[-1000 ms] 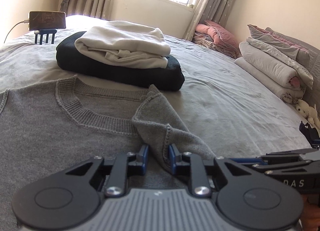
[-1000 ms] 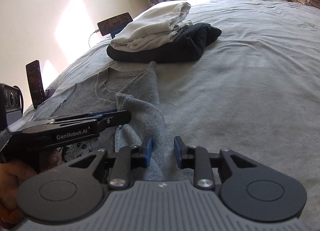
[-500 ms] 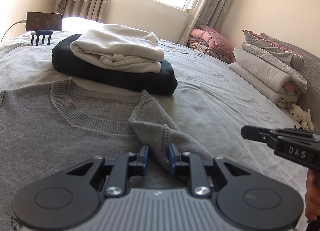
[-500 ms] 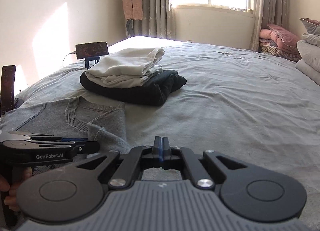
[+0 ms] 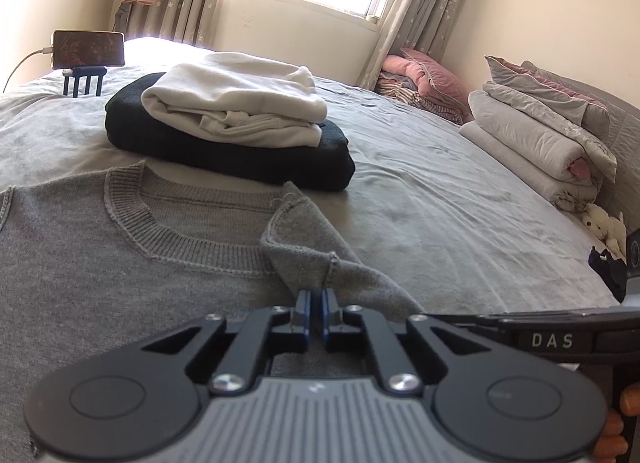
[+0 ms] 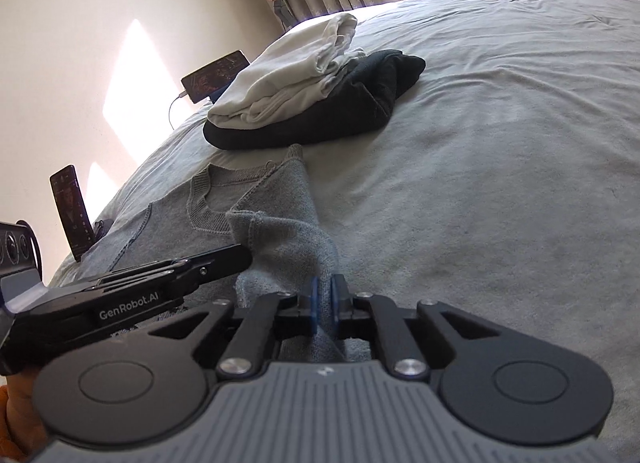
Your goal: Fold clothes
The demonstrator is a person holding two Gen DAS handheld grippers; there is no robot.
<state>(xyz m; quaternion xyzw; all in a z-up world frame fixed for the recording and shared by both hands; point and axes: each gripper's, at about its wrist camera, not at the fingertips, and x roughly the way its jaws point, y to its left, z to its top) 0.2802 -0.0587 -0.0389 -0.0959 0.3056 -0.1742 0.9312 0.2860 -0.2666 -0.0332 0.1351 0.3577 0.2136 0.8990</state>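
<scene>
Fingers (image 5: 305,305) of the left gripper (image 5: 315,303) are pinching the grey sweater (image 5: 120,263); the right gripper (image 6: 325,299), opening, is gripping its folded sleeve (image 6: 288,247).

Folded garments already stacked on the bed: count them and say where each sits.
2. A dark garment lies on the grey bed sheet beyond the grey sweater; a white garment rests on it. More could be hidden inside the stack.

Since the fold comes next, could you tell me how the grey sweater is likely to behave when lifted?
The grey sweater looks floppy: its folded-over shoulder already slumps in soft creases, so it will probably drape. The knit seems thick, so likely unslippery between the left gripper pads.
</scene>
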